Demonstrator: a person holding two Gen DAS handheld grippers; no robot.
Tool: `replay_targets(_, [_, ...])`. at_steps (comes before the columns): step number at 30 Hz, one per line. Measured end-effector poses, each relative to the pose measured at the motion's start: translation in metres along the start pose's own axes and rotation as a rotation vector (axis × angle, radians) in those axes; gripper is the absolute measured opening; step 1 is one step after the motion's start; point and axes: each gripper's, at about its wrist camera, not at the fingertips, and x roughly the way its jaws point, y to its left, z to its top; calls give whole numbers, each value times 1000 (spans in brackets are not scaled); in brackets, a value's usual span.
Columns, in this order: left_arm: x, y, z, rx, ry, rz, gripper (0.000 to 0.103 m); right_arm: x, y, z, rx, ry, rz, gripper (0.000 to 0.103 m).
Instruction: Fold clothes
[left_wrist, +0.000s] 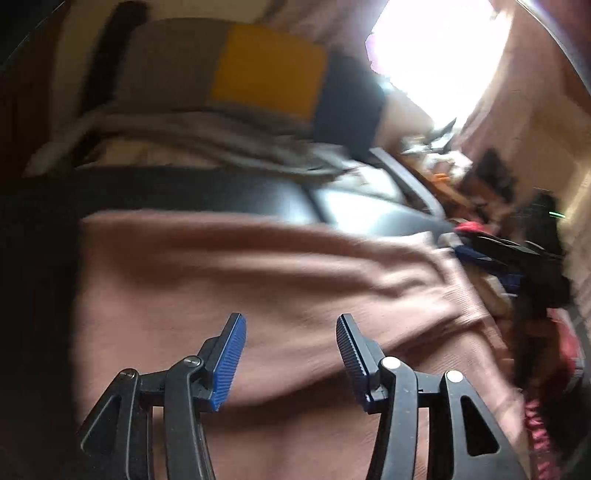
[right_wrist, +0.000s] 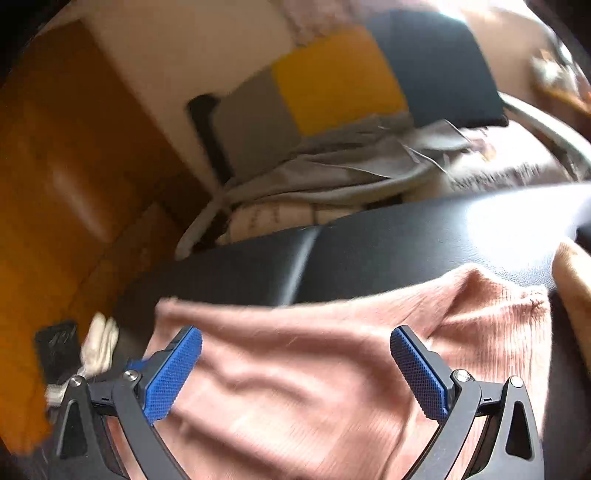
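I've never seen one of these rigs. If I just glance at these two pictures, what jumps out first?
A big pink ribbed garment fills the foreground of both views, spread over a glossy black padded surface. At the bottom of each picture, blue-padded jaws stand open just above the cloth: the left gripper and the right gripper. Behind, a cushion in grey, yellow and dark blocks catches the eye.
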Motion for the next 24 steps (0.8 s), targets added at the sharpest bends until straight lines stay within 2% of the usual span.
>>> replay_targets(1, [-5,13,-6,-20,6,29,52,-5,13,-7,-55,11,-12,103])
replay_targets(4, [-12,42,-26,-83,31,88,51,2,34,-36,-176,82,-141,103])
replay_targets(7, [-18,43,-39,-44,30,118,50,25,26,-62,-161,201,-258,103])
replay_targets(9, [-18,39,-45,-8,36,154,50,30,22,-82,-225,198,-326,103])
replay_targets(11, [-16,34,-47,32,35,182,51,27,22,-84,-234,194,-327,103])
replay_targets(13, [-17,37,-43,5,30,168,51,27,21,-84,-235,193,-326,103])
replay_targets(17, [-62,47,-47,-117,-53,115,52,20,18,-84,-220,182,-309,103])
replay_targets(19, [-95,57,-61,-178,-93,74,53,5,21,-86,-180,171,-293,103])
replay_targets(21, [-124,65,-82,-198,-100,60,53,-23,26,-90,-130,131,-222,103])
replay_targets(24, [-153,71,-120,-208,-58,63,53,-73,19,-110,-4,92,-100,103])
